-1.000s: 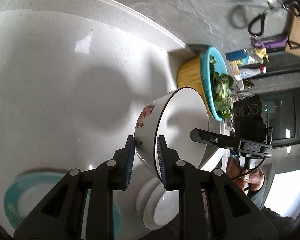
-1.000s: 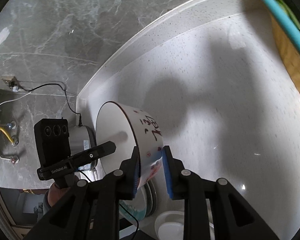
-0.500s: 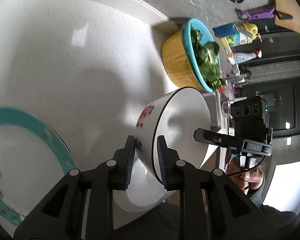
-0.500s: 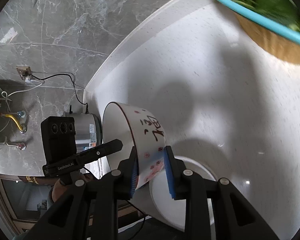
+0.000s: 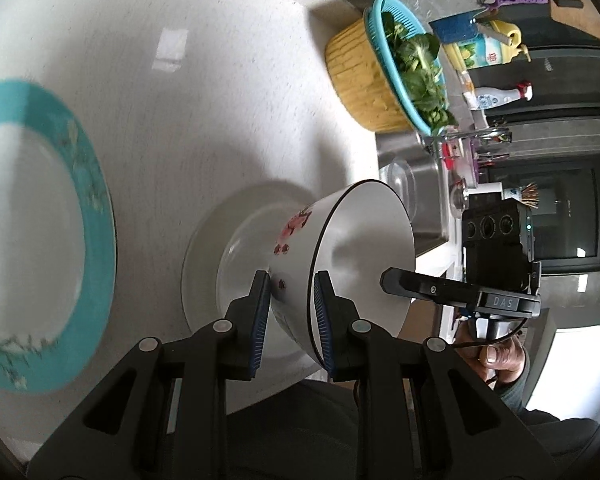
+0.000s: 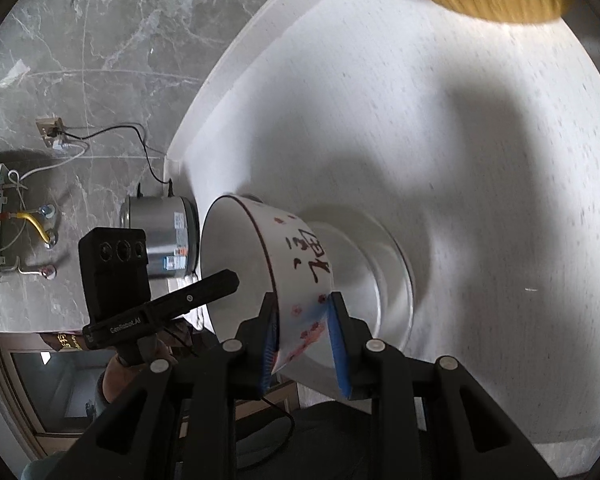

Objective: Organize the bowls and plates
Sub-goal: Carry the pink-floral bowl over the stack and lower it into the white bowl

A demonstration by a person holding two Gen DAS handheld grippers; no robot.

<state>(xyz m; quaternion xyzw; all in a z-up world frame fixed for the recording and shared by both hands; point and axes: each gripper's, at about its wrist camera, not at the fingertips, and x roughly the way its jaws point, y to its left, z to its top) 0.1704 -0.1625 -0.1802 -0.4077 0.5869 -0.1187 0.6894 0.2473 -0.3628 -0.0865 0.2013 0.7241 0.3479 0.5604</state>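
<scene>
**Bowl hanging over the white plate, both claws on its rim**

Bench (image 5: pixel 228 92) first: pale speckled stone, wide and bare at centre. Teal-rimmed plate (image 5: pixel 96 240) off to the left in the left wrist view, blurred, well apart from the action. Yellow basket (image 5: pixel 360 80) with its blue strainer of greens far back by the sink. Then white plate (image 5: pixel 204 264), flat on the bench, directly beneath and beyond the carried bowl (image 5: pixel 364 256).

Bowl itself: white, pink blossoms and dark script on the wall, tipped on its side, mouth facing the right-hand tool, base aimed at the white plate. Held off the bench, between the two hands.

Left claw (image 5: pixel 290 312): clenched across the near rim, one pad inside, one outside. Right claw (image 6: pixel 302 334): clamped likewise on the opposite wall. Neither nearer, a shared carry.

Likely call: level the mouth upward, then straight down onto the white plate.
</scene>
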